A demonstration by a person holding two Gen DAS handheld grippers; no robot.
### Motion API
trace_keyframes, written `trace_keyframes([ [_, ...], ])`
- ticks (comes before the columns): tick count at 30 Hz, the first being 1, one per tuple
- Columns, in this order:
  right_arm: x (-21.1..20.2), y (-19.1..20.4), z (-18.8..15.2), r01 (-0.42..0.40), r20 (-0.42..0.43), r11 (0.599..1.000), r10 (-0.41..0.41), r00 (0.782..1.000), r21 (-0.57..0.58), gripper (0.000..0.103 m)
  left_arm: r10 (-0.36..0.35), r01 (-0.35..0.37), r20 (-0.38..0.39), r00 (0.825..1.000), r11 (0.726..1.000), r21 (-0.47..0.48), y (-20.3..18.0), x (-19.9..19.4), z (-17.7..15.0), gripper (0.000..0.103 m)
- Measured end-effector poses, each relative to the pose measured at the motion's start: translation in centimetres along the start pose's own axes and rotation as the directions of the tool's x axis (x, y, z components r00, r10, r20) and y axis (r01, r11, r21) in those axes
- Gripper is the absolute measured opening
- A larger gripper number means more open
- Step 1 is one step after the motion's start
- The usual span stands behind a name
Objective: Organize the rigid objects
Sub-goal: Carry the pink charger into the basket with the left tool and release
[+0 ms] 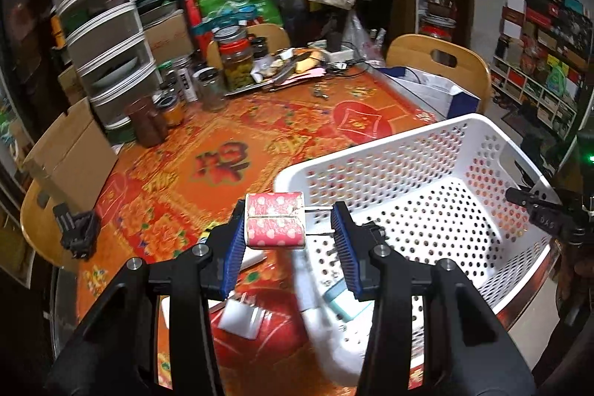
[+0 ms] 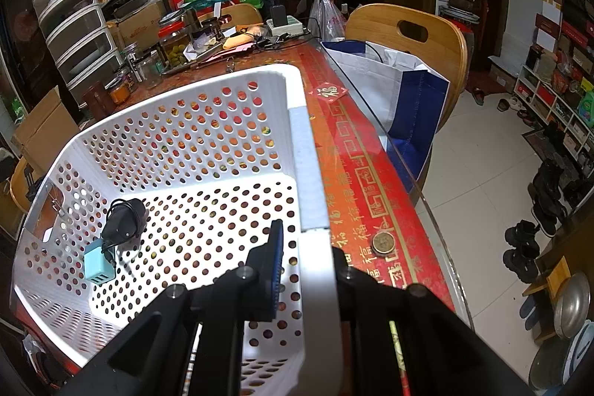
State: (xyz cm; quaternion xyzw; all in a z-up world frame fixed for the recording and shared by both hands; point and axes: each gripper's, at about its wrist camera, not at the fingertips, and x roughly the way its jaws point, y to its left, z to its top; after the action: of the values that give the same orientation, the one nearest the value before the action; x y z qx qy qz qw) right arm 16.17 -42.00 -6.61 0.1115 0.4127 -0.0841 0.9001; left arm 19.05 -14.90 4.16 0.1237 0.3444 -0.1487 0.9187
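Nearest the left wrist camera stood the left gripper (image 1: pixel 289 236), its blue pads (image 1: pixel 233 247) set around a small pink box (image 1: pixel 275 225) dotted with white hearts. The box touched the left-side pad, and thin metal prongs reached from its other side toward the opposite pad, so the jaws were closed on the pink box by its body and prongs, a narrow and uneven hold. The box hung above the orange tablecloth (image 1: pixel 208 169), just at the near corner of the white basket (image 1: pixel 371 154), not yet over its floor.

In the right wrist view, the right gripper (image 2: pixel 308 258) was clamped shut on the basket's rim, one pad inside the wall and the other outside, apparently steadying it. Inside the basket lay a black adapter (image 2: pixel 124 216) with its cord and a pale blue charger (image 2: pixel 99 266), touching one another near the far-left corner.

The main risk, as I judged it, lay in the grip: with prongs bearing on one pad, the box could twist or slip out before clearing the rim and land on the table among the white plug (image 1: pixel 241 316) below. Releasing too early, or clipping the rim on the way over, would do the same. A hard drop could also knock the pieces already inside.
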Motion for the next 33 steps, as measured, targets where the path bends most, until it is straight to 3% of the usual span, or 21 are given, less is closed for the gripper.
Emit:
trace_keyframes([
  [12,0.1,0.3,0.2,-0.006,0.002,1.000,0.006,1.000,0.000,0.012,-0.118,0.130,-0.114,0.986,0.985,0.110,-8.8,3.9,2.2,0.042],
  [20,0.1,0.3,0.2,-0.011,0.005,1.000,0.011,1.000,0.002,0.013,-0.136,0.167,-0.212,0.968,0.976,0.136,-12.6,6.9,1.9,0.042],
  [28,0.2,0.3,0.2,-0.014,0.004,1.000,0.014,1.000,0.001,0.013,-0.114,0.165,-0.297,0.948,0.974,0.154,-14.3,10.1,0.7,0.042],
  [33,0.3,0.3,0.2,-0.016,0.003,1.000,0.016,1.000,-0.002,0.013,-0.107,0.155,-0.305,0.946,0.978,0.137,-13.6,10.8,0.6,0.042],
])
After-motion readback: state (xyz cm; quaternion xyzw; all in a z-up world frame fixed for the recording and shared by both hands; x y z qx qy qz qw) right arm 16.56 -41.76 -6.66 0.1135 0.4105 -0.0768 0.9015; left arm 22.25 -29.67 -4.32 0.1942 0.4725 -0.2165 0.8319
